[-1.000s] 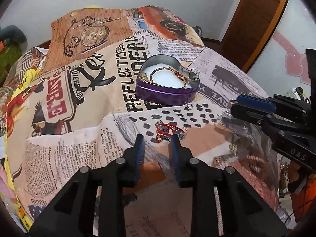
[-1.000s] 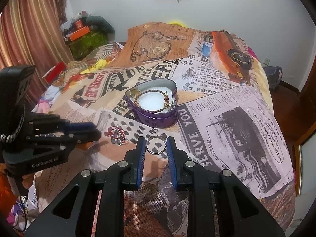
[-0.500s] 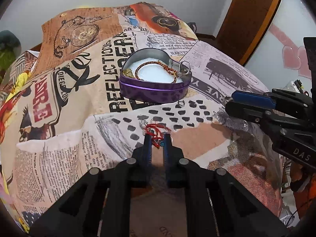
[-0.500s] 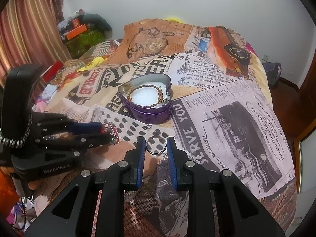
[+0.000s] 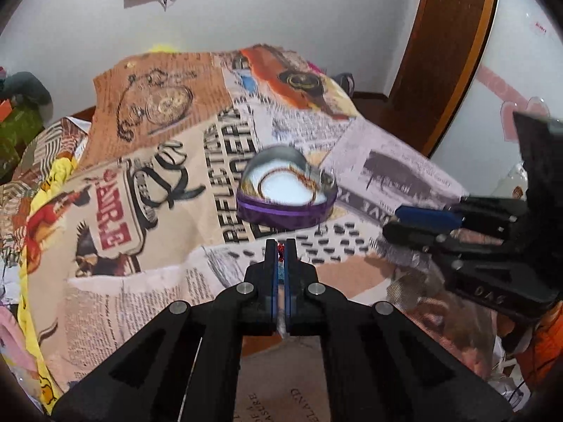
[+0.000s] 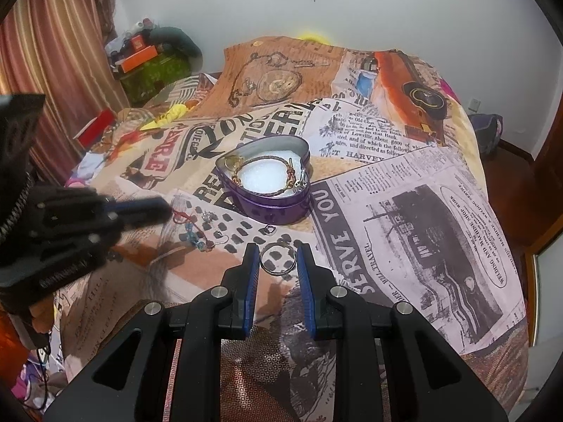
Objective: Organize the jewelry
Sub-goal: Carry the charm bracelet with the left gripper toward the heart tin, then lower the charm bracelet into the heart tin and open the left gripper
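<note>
Left wrist: we see our left gripper (image 5: 280, 246) pinched on one red bracelet (image 5: 280, 247), heart tin (image 5: 285, 207) at 12 o'clock. Right wrist alone shows one ring (image 6: 278, 258) between our right gripper (image 6: 278, 256)'s spread fingers, bracelet trailing at 10 o'clock.

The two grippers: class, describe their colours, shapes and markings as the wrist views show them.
The left gripper and right gripper are matte black plastic, with angular arms, triangular cut-outs and round silver bolts. Their flat fingers carry ribbed blue pads. Raised lettering marks each body's side, too blurred to read fully. A braided cord hangs beside the left one.
</note>
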`<state>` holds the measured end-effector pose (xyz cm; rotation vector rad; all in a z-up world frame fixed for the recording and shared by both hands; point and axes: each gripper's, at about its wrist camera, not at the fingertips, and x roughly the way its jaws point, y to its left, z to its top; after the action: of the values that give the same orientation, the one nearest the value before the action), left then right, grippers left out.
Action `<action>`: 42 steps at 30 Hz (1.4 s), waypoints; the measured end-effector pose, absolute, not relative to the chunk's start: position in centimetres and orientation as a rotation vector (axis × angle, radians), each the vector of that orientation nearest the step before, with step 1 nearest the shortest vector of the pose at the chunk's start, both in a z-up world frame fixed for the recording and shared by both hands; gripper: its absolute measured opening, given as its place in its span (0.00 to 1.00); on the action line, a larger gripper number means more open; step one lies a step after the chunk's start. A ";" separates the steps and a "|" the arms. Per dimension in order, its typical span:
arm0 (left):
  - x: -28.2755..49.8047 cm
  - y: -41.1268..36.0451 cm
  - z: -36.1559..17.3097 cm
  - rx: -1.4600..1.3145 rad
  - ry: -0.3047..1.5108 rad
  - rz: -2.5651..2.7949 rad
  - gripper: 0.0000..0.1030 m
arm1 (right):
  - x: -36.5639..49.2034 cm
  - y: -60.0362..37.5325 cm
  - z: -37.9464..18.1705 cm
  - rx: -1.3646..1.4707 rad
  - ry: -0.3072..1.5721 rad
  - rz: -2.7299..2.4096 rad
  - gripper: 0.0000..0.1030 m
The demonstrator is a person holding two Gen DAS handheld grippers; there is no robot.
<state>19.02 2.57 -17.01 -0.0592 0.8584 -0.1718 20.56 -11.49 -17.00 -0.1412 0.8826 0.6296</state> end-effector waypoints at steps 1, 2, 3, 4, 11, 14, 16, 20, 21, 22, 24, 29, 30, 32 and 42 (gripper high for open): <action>19.1 2.6 -16.7 -0.061 0.850 -0.172 0.01 | 20.5 -11.5 -16.9 -0.141 0.881 0.629 0.19; 19.1 2.6 -16.3 -0.063 0.838 -0.171 0.01 | 20.6 -11.4 -16.8 -0.140 0.879 0.628 0.19; 19.1 2.6 -16.0 -0.065 0.829 -0.174 0.01 | 20.6 -11.4 -16.7 -0.139 0.876 0.627 0.19; 19.1 2.6 -15.7 -0.067 0.820 -0.177 0.01 | 20.7 -11.4 -16.6 -0.138 0.873 0.627 0.19; 19.9 2.7 -13.7 -0.061 0.756 -0.181 0.01 | 21.4 -10.9 -15.5 -0.133 0.842 0.624 0.19; 20.5 2.7 -13.0 -0.060 0.733 -0.180 0.01 | 21.8 -10.5 -15.1 -0.138 0.827 0.616 0.19; 20.9 2.8 -12.5 -0.060 0.718 -0.182 0.01 | 22.1 -10.3 -14.9 -0.144 0.818 0.611 0.19; 21.6 2.6 -11.7 -0.055 0.688 -0.188 0.01 | 22.7 -9.9 -14.7 -0.141 0.807 0.614 0.19; 21.9 2.6 -11.5 -0.054 0.680 -0.189 0.01 | 22.9 -9.7 -14.7 -0.141 0.805 0.615 0.19; 22.1 2.5 -11.4 -0.053 0.675 -0.190 0.01 | 23.0 -9.6 -14.7 -0.140 0.803 0.616 0.19; 22.6 2.4 -11.2 -0.053 0.667 -0.192 0.01 | 23.3 -9.5 -14.7 -0.137 0.801 0.617 0.19; 24.0 2.3 -11.6 -0.074 0.670 -0.211 0.01 | 24.0 -9.3 -14.8 -0.125 0.800 0.620 0.19; 24.2 2.2 -11.8 -0.077 0.673 -0.214 0.01 | 24.2 -9.2 -14.8 -0.123 0.801 0.621 0.19; 24.7 2.0 -12.2 -0.076 0.679 -0.221 0.01 | 24.5 -9.1 -14.9 -0.121 0.802 0.621 0.19; 27.0 1.7 -15.5 -0.075 0.748 -0.228 0.01 | 26.4 -8.6 -16.5 -0.123 0.834 0.623 0.19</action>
<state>27.00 1.73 -15.45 -0.0753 0.7482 -0.2275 26.36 -8.59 -16.54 -0.1235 0.8342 0.6233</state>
